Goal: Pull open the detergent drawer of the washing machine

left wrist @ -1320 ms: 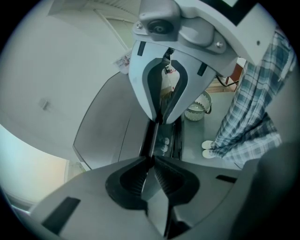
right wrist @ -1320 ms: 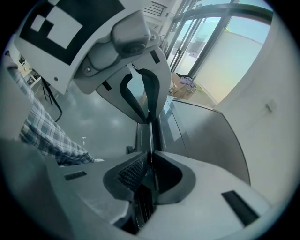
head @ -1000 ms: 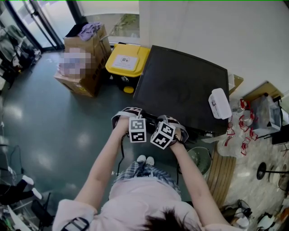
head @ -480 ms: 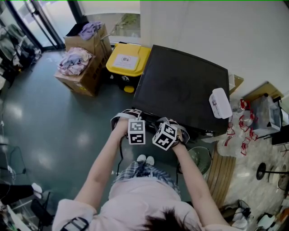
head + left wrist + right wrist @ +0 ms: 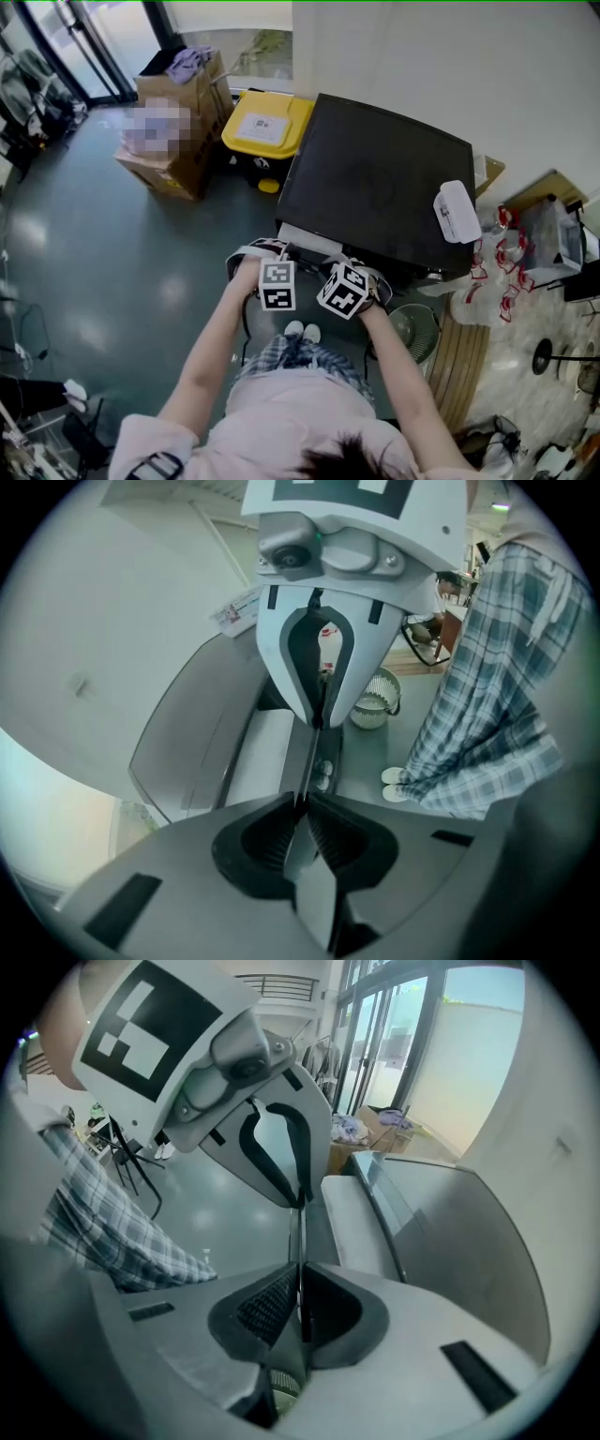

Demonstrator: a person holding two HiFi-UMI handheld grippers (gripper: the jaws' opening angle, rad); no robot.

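Head view: left gripper (image 5: 278, 253) and right gripper (image 5: 343, 263) pinch drawer (image 5: 308, 237) edge, floor (image 5: 141, 267) behind.

The detergent drawer (image 5: 302, 234) looks smooth pale plastic, the washing machine (image 5: 375, 178) dark and matt, the floor (image 5: 112, 272) glossy.

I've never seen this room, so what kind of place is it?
Probably a laundry corner in a workroom: a washing machine, a yellow-lidded bin beside it, and a cardboard box of clothes.

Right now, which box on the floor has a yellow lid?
The bin right beside the washing machine; the cardboard boxes further left are brown, with no lids.
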